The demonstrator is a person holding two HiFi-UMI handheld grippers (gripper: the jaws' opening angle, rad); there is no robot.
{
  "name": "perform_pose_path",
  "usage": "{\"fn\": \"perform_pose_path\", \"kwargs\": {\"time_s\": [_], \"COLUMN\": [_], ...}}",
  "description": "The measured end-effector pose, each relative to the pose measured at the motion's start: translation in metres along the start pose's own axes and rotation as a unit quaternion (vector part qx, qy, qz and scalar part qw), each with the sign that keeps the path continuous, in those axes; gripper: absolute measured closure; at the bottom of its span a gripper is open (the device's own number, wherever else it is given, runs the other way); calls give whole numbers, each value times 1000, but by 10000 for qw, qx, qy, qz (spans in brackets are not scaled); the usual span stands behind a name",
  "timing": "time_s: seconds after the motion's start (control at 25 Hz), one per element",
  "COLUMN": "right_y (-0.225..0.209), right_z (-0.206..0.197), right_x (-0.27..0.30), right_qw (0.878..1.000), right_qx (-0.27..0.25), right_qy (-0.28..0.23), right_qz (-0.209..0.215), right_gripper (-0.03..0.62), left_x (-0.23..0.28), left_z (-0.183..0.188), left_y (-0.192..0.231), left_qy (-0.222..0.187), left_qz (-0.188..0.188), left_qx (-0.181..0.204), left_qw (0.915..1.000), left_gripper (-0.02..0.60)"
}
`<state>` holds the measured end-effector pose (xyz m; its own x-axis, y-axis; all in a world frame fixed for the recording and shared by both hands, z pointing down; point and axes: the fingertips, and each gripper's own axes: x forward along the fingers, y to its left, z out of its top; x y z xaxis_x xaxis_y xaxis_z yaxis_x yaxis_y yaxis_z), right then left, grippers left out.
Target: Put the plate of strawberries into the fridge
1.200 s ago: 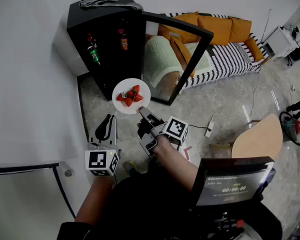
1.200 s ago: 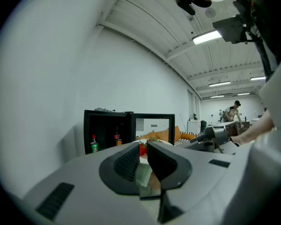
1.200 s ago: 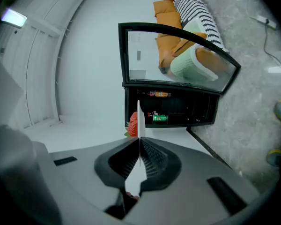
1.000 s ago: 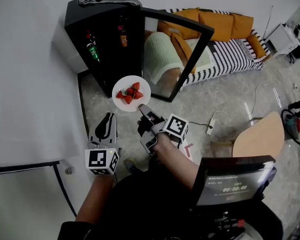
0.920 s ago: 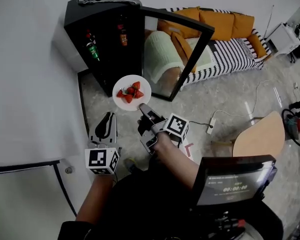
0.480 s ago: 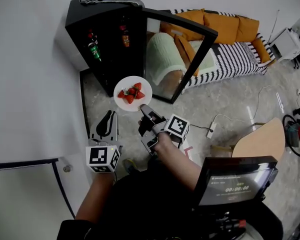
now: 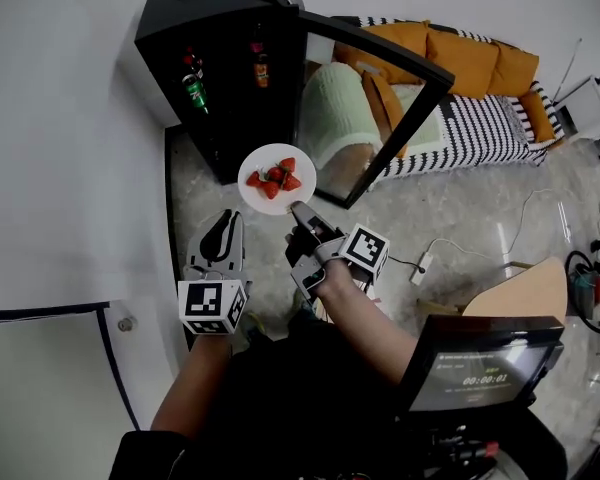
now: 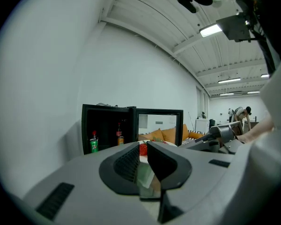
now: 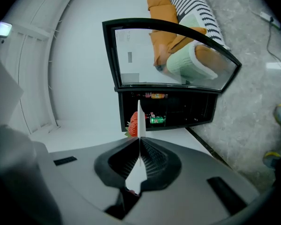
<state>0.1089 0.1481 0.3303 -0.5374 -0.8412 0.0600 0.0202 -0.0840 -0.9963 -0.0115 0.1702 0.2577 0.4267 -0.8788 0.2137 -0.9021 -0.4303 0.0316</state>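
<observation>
Head view: the right tool (image 7: 300, 213) pinches the near rim of the white plate (image 7: 260, 194), which is held level in the air. The strawberries (image 7: 275, 177) lie bunched near the plate's middle. The plate hangs in front of the black fridge (image 7: 170, 38), which lies at its 11 o'clock, and the fridge's glass door (image 7: 380, 103) is swung open at the plate's 2 o'clock. The left tool (image 7: 223, 233) hovers at the plate's 8 o'clock, apart from it, over the stone floor (image 7: 460, 208).

Left gripper view: the left tool (image 8: 142, 155) has its jaws a narrow slit apart, with nothing gripped. One strawberry (image 8: 143, 148) shows through the slit, beyond the tips. At 10 o'clock of the tips is the open fridge (image 8: 107, 110) with a green can (image 8: 94, 143) inside.

Right gripper view: the right tool (image 9: 139, 143) is pressed onto the plate (image 9: 139, 118), seen edge-on as a thin white line. A strawberry (image 9: 133, 123) is at its 9 o'clock side. The fridge (image 9: 187, 109) opening is straight ahead at 12 o'clock.
</observation>
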Motion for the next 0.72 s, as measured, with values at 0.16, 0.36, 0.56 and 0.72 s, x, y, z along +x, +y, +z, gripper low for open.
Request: {"fn": "perform_pose_path", "kwargs": {"time_s": [0.16, 0.36, 0.56, 0.72], "right_y": [-1, -5, -4, -3], "right_z": [18, 32, 38, 39], "right_x": [8, 15, 17, 18], "right_qw": [9999, 9996, 9989, 9984], "right_qx": [27, 48, 91, 94], "right_qy": [108, 276, 454, 547], "right_qz": [-17, 11, 52, 103], "right_gripper": [580, 580, 580, 580], "left_x": [21, 38, 45, 46], "left_z": [2, 2, 3, 4], "left_y": [-5, -12, -18, -21], "left_qy": [20, 42, 49, 11], "left_qz": [80, 174, 287, 353], "left_qx": [-25, -23, -11, 17], "left_qw": [10000, 9998, 9996, 9994], "left_gripper": [529, 529, 529, 528]}}
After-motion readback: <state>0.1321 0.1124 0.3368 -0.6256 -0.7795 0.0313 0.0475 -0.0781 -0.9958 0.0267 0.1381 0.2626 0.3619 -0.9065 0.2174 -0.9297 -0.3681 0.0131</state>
